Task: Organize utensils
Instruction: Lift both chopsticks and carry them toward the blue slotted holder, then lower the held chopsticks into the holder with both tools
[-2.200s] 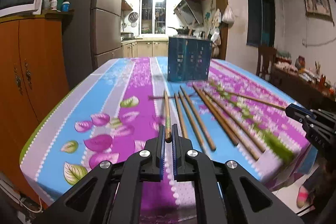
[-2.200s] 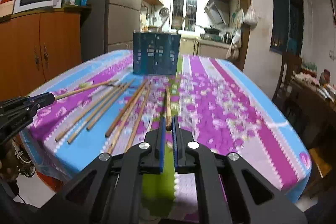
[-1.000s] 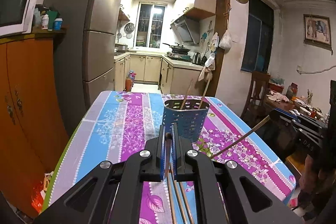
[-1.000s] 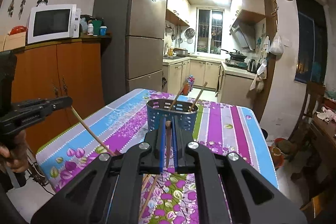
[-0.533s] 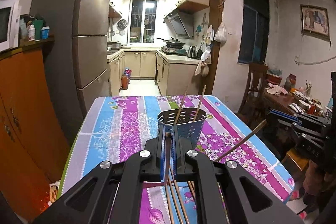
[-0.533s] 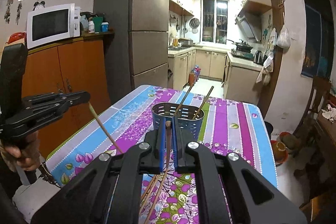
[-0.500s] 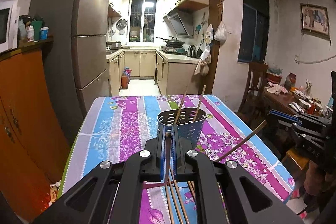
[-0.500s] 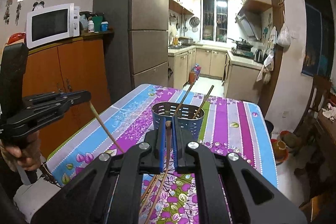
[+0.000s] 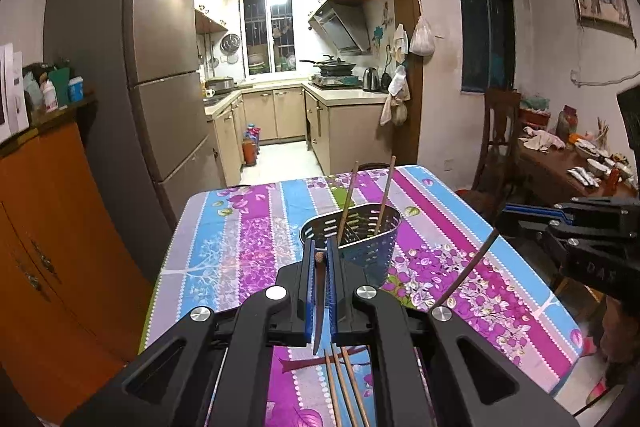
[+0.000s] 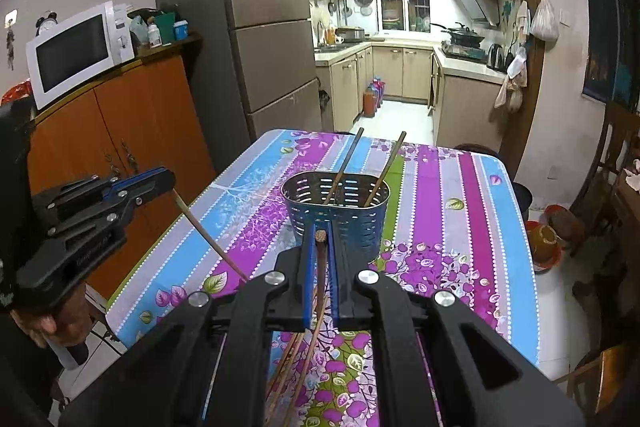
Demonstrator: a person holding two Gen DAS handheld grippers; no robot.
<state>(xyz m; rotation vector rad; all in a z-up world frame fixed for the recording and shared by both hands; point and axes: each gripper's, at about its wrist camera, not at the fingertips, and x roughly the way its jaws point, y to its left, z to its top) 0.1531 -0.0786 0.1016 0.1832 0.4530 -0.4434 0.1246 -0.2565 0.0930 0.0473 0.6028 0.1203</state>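
A blue perforated metal utensil holder (image 9: pixel 360 235) (image 10: pixel 340 205) stands on the flowered tablecloth with two chopsticks (image 9: pixel 386 193) leaning in it. My left gripper (image 9: pixel 320 255) is shut on a wooden chopstick (image 9: pixel 318 311) that hangs down from the jaws, held above the table just before the holder. My right gripper (image 10: pixel 320 233) is shut on another chopstick (image 10: pixel 318 291), also hanging down, close in front of the holder. Each gripper shows in the other's view with its chopstick (image 9: pixel 464 273) (image 10: pixel 210 237). Several chopsticks (image 9: pixel 344 391) (image 10: pixel 288 371) lie on the table below.
The table (image 9: pixel 240 227) has edges on all sides. An orange cabinet (image 10: pixel 120 131) with a microwave (image 10: pixel 76 53) and a tall fridge (image 10: pixel 268 39) stand to the left. A wooden chair (image 9: pixel 496 143) and a cluttered side table (image 9: pixel 572 163) are to the right.
Both grippers have lifted their chopsticks off the table, risen and tilted downward; the holder now sits nearer and lower in both views.
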